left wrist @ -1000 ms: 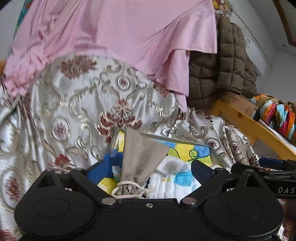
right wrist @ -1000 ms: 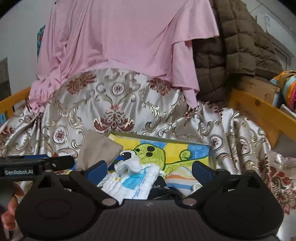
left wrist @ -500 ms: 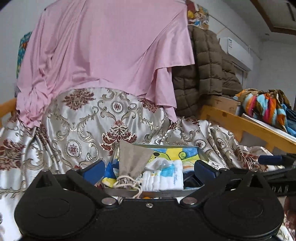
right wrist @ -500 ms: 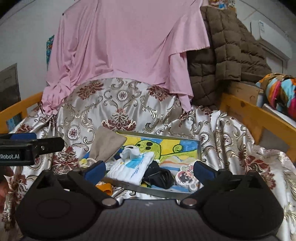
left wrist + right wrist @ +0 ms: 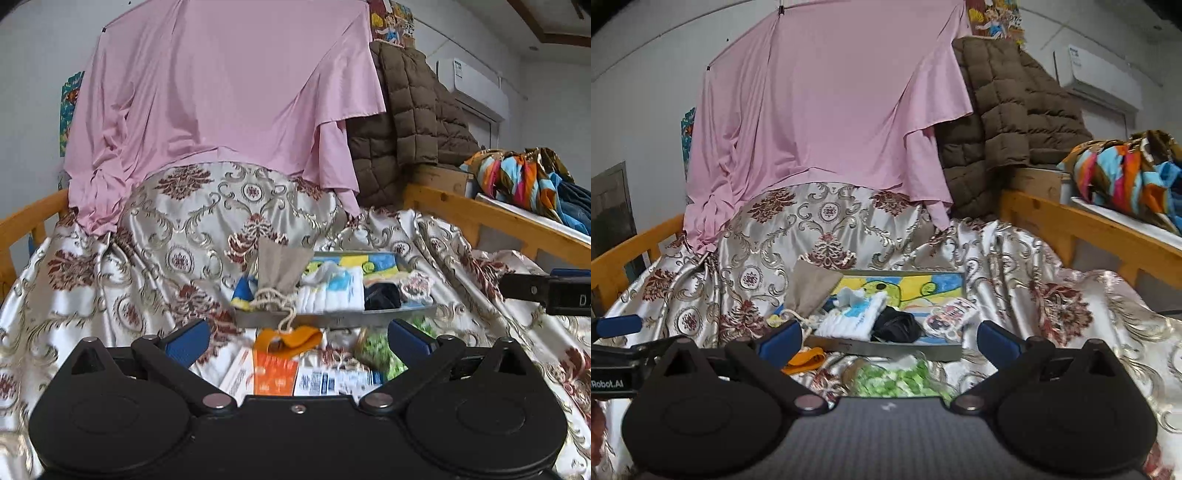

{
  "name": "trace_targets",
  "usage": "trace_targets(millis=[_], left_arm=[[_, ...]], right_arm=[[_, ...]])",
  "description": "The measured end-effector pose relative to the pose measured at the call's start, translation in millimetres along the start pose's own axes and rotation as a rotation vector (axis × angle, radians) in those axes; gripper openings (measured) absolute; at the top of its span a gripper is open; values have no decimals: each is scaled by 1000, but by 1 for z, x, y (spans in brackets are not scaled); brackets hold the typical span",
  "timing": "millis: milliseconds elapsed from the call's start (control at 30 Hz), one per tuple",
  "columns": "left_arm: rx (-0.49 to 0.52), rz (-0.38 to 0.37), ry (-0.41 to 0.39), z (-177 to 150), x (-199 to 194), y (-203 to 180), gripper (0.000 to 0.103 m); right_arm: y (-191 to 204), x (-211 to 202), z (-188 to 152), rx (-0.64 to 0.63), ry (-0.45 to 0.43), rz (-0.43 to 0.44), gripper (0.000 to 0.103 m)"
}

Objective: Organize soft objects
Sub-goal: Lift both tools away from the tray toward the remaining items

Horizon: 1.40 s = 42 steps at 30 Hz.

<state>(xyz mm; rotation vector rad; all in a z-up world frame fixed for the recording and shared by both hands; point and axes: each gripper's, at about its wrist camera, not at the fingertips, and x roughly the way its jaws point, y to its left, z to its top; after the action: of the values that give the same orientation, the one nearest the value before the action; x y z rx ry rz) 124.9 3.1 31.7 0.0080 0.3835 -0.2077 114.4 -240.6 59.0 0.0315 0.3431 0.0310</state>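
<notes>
Beige drawstring pouch (image 5: 277,266) in tray (image 5: 332,318), frame centre, above and beyond jaws | left gripper (image 5: 297,338) jaws wide, empty | right gripper (image 5: 889,338) jaws wide, empty

You get soft, even room light, no glare; fisheye bends edges, stuff just ahead of tongs blurred w/ motion

Both grippers farther back from the tray (image 5: 332,318), orange item (image 5: 288,341) and green item (image 5: 897,380) newly in view.
</notes>
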Motion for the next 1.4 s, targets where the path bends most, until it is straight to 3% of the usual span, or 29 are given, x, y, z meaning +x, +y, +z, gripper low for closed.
trace_targets(millis=[333,733,1067,1400], left_arm=[[6,-12,73,-29,-33,-1,102],[90,-30,188,-50,-32,-12,102],[198,15,216,-57,-26,-25,102],[175,64,221,-54,-17,-16,102]], right_arm=[[1,-34,-51,10,59,-24,103],[15,-55,-99,-54,137,3,103],[13,-48,-109,-27,209,110,103],[27,-27,-105,-98,281,178,103]])
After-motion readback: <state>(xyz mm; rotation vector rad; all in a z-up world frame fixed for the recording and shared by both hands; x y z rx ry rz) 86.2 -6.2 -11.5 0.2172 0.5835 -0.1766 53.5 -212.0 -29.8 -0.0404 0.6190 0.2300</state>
